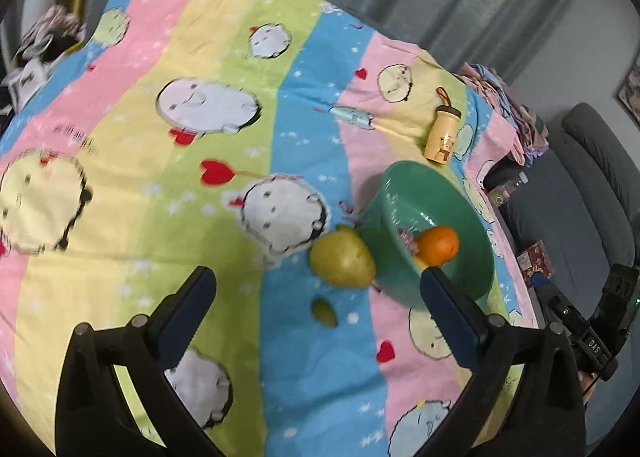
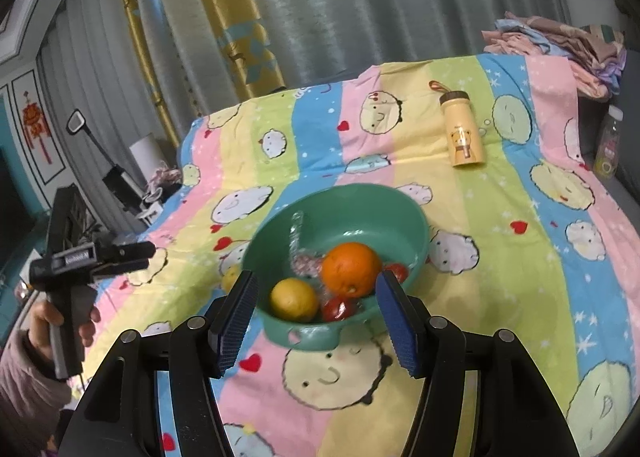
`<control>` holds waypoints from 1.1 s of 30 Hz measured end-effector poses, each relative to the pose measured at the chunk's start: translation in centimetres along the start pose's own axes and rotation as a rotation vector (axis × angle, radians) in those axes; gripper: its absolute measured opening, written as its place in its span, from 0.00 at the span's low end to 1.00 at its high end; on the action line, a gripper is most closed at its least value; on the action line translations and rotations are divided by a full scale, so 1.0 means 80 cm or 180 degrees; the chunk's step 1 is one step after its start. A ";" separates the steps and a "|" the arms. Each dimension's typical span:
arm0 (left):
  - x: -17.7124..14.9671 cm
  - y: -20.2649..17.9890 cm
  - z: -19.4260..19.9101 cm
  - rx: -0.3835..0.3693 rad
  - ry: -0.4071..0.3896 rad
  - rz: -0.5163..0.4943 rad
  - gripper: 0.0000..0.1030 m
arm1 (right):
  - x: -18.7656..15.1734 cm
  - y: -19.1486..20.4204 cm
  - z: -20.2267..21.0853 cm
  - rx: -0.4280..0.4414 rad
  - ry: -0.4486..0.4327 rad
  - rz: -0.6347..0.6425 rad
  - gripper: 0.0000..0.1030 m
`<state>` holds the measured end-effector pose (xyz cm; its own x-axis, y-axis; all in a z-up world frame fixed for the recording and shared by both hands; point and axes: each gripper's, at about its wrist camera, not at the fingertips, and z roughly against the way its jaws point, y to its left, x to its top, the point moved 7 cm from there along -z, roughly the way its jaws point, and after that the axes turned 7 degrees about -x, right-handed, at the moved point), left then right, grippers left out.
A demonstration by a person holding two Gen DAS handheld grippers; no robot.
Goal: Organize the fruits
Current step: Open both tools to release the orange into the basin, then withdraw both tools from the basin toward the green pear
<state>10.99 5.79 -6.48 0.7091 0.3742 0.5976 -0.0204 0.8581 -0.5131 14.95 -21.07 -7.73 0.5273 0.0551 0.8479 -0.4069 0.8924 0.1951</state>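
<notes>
We see a round green plastic bowl [image 2: 340,233] sitting on a bed covered by a striped pastel sheet with cartoon faces [image 2: 520,257]. In the right wrist view the bowl holds a bright orange [image 2: 351,269], a yellow lemon-like fruit [image 2: 294,299] at its near left, and two small red fruits — one [image 2: 339,308] at the near rim and one [image 2: 397,271] just right of the orange.

In the left wrist view a yellow-green pear [image 1: 343,260] lies on the sheet touching the bowl's left outer wall, and a small green fruit [image 1: 325,312] rests a little nearer to us, apart from both.

Our left gripper [image 1: 318,285] has its fingers spread wide and holds nothing; it hangs above the pear and the small fruit. Our right gripper [image 2: 316,311] is likewise wide open and empty, its blue-padded fingers [image 2: 236,317] framing the bowl's near rim.

A pale yellow bottle with a brown cap and cartoon bear [image 2: 460,129] lies far right on the sheet — well apart from the bowl.
</notes>
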 end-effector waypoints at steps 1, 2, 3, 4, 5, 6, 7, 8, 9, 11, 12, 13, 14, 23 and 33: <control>-0.005 0.004 0.003 0.0004 0.0005 0.0028 0.99 | -0.003 0.003 0.002 0.0007 0.0005 0.0006 0.60; -0.011 0.008 0.004 0.0009 0.0016 0.0057 0.99 | -0.006 0.007 0.003 0.0016 0.0016 0.0021 0.60; -0.015 0.009 0.005 0.0007 0.0024 0.0081 0.99 | -0.011 0.013 0.005 0.0040 0.0032 0.0041 0.60; -0.019 0.012 0.006 -0.0003 0.0041 0.0111 0.99 | -0.015 0.017 0.005 0.0060 0.0050 0.0053 0.60; -0.024 0.014 0.006 -0.0013 0.0058 0.0134 0.99 | -0.018 0.022 0.005 0.0074 0.0071 0.0067 0.60; -0.030 0.016 0.007 -0.0022 0.0072 0.0156 0.99 | -0.022 0.026 0.006 0.0088 0.0089 0.0078 0.60; -0.036 0.017 0.007 -0.0032 0.0088 0.0181 0.99 | -0.027 0.029 0.005 0.0108 0.0114 0.0086 0.60; -0.039 0.019 0.007 -0.0041 0.0099 0.0192 0.99 | -0.034 0.034 0.004 0.0130 0.0151 0.0096 0.60; -0.044 0.019 0.007 -0.0053 0.0120 0.0203 0.99 | -0.038 0.037 0.003 0.0143 0.0172 0.0100 0.60; -0.052 0.022 0.005 -0.0057 0.0164 0.0217 0.99 | -0.048 0.044 0.000 0.0184 0.0237 0.0109 0.60; -0.057 0.023 0.004 -0.0064 0.0189 0.0220 0.99 | -0.055 0.049 -0.003 0.0201 0.0284 0.0117 0.60; -0.060 0.024 0.004 -0.0072 0.0202 0.0224 0.99 | -0.061 0.053 -0.006 0.0211 0.0328 0.0118 0.60; -0.063 0.026 0.004 -0.0083 0.0220 0.0233 0.99 | -0.064 0.056 -0.008 0.0225 0.0357 0.0117 0.60; -0.081 0.035 -0.001 -0.0135 0.0322 0.0155 0.99 | -0.092 0.094 -0.041 0.0392 0.0572 0.0069 0.60; -0.069 0.025 -0.008 -0.0063 0.0259 -0.0185 0.99 | -0.101 0.119 -0.071 0.0330 0.0657 0.0201 0.60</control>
<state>7.50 5.21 -11.22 0.7637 0.2935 0.5751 0.0359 0.8700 -0.4917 11.06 -10.44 -15.55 0.6353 0.2093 0.7434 -0.5128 0.8341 0.2034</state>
